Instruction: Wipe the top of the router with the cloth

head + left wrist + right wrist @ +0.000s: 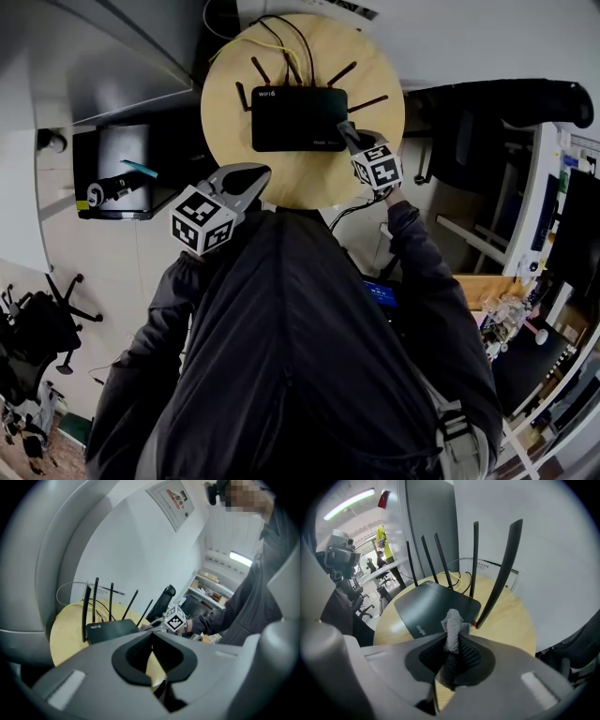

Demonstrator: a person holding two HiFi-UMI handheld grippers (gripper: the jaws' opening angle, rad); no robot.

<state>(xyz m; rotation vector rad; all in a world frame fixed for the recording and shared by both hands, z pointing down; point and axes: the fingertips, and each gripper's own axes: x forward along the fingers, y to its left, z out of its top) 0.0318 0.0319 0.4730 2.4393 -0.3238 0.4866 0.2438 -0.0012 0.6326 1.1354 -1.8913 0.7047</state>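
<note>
Right gripper [451, 637] clamped on the grey cloth [453, 629] at the router's [298, 118] near corner.

The cloth's tuft pokes past the jaws over the black router's front edge, though contact cannot be judged. The router lies flat on the round wooden table [314, 186] with its antennas raised. The left gripper [249, 178], jaws together on nothing, hovers at the table's near rim, apart from the router. From the head view the right gripper hides the cloth.
</note>
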